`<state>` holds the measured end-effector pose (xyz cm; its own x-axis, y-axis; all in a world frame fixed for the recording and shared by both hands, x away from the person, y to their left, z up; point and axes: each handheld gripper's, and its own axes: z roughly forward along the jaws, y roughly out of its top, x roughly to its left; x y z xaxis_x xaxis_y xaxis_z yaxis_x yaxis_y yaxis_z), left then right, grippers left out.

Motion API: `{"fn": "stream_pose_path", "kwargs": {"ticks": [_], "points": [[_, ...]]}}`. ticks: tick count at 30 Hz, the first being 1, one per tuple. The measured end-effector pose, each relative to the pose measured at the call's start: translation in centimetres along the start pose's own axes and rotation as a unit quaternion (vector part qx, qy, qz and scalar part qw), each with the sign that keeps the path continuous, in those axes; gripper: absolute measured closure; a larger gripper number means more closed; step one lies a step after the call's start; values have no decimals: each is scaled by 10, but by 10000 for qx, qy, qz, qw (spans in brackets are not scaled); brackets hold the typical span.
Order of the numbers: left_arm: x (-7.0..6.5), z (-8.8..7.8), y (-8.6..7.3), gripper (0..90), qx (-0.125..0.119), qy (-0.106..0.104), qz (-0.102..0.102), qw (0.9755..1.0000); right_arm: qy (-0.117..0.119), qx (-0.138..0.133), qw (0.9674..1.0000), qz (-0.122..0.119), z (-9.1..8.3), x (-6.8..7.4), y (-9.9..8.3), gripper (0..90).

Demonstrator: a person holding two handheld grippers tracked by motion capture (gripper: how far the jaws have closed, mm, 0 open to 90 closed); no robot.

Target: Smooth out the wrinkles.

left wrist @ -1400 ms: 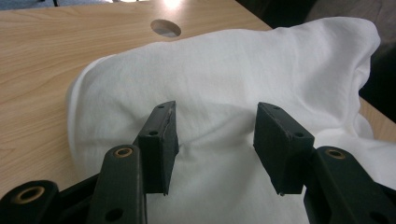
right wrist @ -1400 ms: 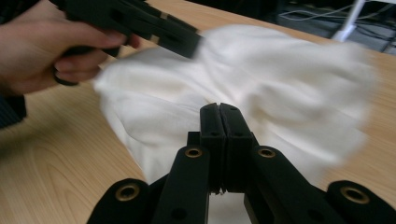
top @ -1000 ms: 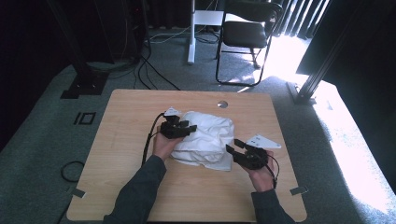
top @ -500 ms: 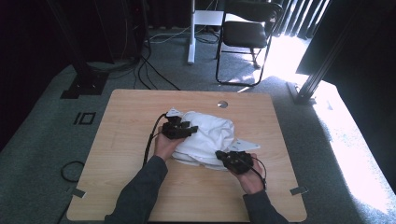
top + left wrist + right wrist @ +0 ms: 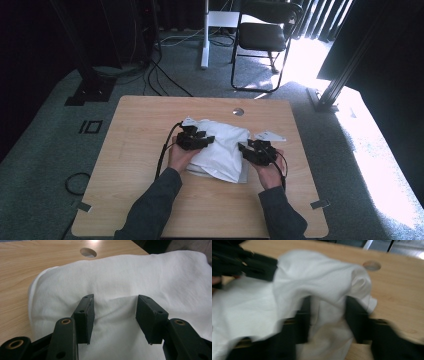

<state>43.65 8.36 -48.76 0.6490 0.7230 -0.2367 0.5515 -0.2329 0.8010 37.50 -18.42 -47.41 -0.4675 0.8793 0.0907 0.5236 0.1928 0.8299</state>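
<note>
A crumpled white cloth [image 5: 222, 145] lies in the middle of the wooden table [image 5: 145, 120]. My left gripper [image 5: 206, 140] rests on its left side. In the left gripper view the jaws stand open [image 5: 113, 298] on the cloth [image 5: 125, 277], with flat fabric in the gap. My right gripper [image 5: 246, 148] is at the cloth's right edge. Its view is blurred: a bunch of the cloth [image 5: 319, 277] fills the gap between the jaws [image 5: 328, 298] and drapes over one of them. These jaws have just been opening a little. The left gripper [image 5: 244, 265] appears beyond, at the upper left.
A round hole [image 5: 238, 111] is cut in the table just beyond the cloth. On the carpet behind the table stand a black chair [image 5: 265, 35] and a white post, with cables [image 5: 165, 80] trailing on the floor. Bare wood surrounds the cloth.
The right gripper moved left onto the cloth's near right corner, then shifted away from the person along the cloth's right edge. The left gripper stayed where it was.
</note>
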Motion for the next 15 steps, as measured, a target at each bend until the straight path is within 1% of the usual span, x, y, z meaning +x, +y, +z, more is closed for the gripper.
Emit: {"fn": "stream_pose_path", "kwargs": {"ticks": [1,2,3,4,5,6,7,8,9,10,11,12,13,14,15], "points": [[0,0,-1,500,20,13,16,10000,-143,20,9999,19,0,-2,0,800],[0,0,-1,499,20,13,16,10000,-143,20,9999,19,0,-2,0,800],[0,1,-3,500,33,-47,-5,10000,-366,-14,9993,100,-9,-11,-5,846],[0,2,-4,503,40,-131,-47,9999,-478,32,9988,129,-11,-16,-7,848],[-1,3,-5,504,34,-184,-68,9998,-549,161,9980,271,-13,-24,-11,845],[-4,4,-6,503,25,-190,-59,9998,-580,227,9975,331,-12,-27,-13,819],[-8,5,-7,497,33,-127,-2,9999,-692,305,9966,336,-12,-29,-15,723],[-11,6,-8,493,48,-66,19,10000,-824,327,9953,381,-13,-30,-15,596],[-13,7,-9,491,44,-53,-9,10000,-959,257,9940,461,-17,-30,-14,545],[-15,8,-10,491,30,-59,-50,10000,-1030,73,9935,486,-23,-28,-11,505],[-17,8,-11,490,16,-63,-97,9999,-1028,-169,9939,374,-28,-23,-8,481],[-19,9,-12,491,14,-36,-138,9999,-921,-373,9949,173,-33,-15,-4,498],[-20,9,-12,490,2,-40,-157,9999,-588,-512,9968,-156,-35,-5,1,503],[-22,9,-13,490,-6,-46,-133,9999,-354,-535,9974,-320,-33,1,2,507],[-23,10,-14,486,-24,-35,-107,9999,-189,-487,9978,-417,-28,6,4,511]]}}
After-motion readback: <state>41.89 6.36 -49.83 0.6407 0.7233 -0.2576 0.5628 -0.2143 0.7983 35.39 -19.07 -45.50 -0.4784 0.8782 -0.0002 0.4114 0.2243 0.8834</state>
